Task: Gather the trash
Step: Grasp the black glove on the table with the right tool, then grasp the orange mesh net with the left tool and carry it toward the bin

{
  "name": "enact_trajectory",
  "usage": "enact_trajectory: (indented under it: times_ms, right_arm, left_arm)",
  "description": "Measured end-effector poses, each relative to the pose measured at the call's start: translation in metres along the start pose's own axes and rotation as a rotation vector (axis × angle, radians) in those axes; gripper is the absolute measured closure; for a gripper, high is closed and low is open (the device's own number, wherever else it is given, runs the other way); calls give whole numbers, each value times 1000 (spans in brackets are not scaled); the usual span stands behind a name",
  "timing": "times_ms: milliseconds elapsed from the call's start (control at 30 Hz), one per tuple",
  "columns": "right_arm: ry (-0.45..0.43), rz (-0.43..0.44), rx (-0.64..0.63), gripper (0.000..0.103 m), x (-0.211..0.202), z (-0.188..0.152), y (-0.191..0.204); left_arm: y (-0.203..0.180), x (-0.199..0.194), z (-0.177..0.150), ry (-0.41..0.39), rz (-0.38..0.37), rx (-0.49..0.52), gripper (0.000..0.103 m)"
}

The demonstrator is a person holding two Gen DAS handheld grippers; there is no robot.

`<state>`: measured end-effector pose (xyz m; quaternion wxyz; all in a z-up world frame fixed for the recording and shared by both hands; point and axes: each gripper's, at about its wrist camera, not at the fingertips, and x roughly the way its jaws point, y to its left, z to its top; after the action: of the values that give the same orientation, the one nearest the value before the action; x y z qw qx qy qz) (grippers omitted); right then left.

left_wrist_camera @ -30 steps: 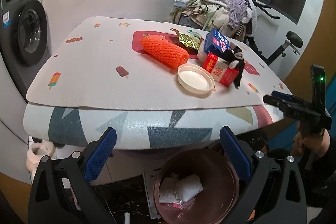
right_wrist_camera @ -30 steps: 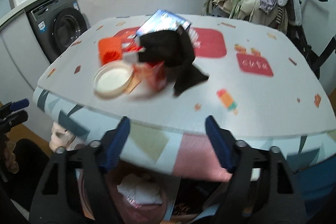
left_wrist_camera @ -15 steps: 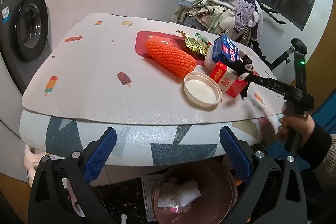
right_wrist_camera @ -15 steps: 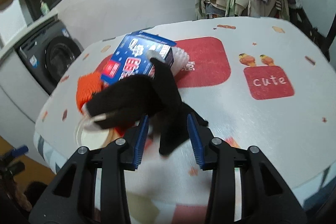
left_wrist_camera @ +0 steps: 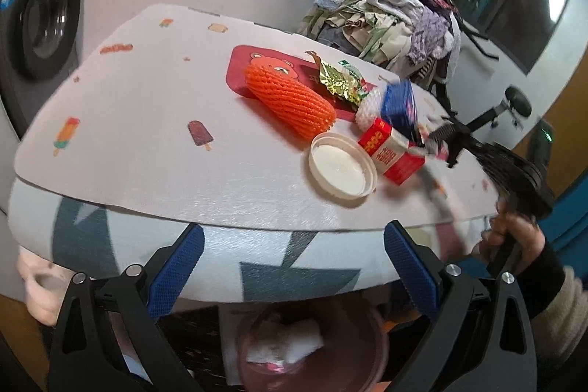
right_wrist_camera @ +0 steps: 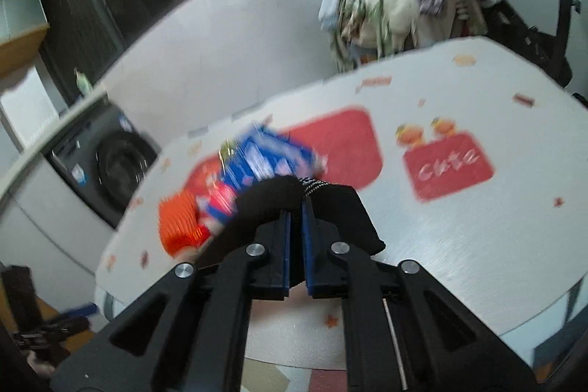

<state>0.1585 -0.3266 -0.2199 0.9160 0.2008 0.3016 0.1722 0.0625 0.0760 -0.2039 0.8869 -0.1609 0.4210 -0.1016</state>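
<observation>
On the bench (left_wrist_camera: 147, 149) edge, the right gripper (right_wrist_camera: 296, 219) has its jaws clenched on a black cloth (right_wrist_camera: 290, 197) that lies against the blue box (right_wrist_camera: 264, 164) and red carton (left_wrist_camera: 389, 149). The left gripper (left_wrist_camera: 294, 270) hangs below the rim with jaws released, over a pink bin (left_wrist_camera: 364, 351) holding white paper. Risk, as a judgement: the cloth drapes over the cartons, so a fast pull could drag the blue box, the carton or the white lid (left_wrist_camera: 343, 169) off the edge and past the bin; a thin pinch of fabric could also slip free mid-carry. The orange net (left_wrist_camera: 290, 98) and foil wrapper (left_wrist_camera: 340, 79) sit behind, untouched. Half a second ago the right jaws stood apart around the cloth; now they are closed on it, and the blur suggests the blue box is shifting with it. The left gripper has barely moved
</observation>
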Motion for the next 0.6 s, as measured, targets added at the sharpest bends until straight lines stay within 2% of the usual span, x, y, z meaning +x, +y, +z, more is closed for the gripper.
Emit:
enact_trajectory:
  times_ms: [133, 300, 467, 600]
  right_arm:
    - [-78, 1, 4, 93, -28, 19, -3]
    - [-155, -36, -20, 93, -57, 36, -3]
    - [-152, -61, -32, 93, -69, 31, -6]
    - [-148, -76, -44, 93, -77, 19, -7]
  left_arm:
    - [5, 12, 20, 8, -50, -86, 20]
    - [9, 32, 52, 3, -95, -173, 34]
    - [13, 62, 85, 5, -124, -249, 49]
    - [17, 94, 110, 23, -128, -315, 52]
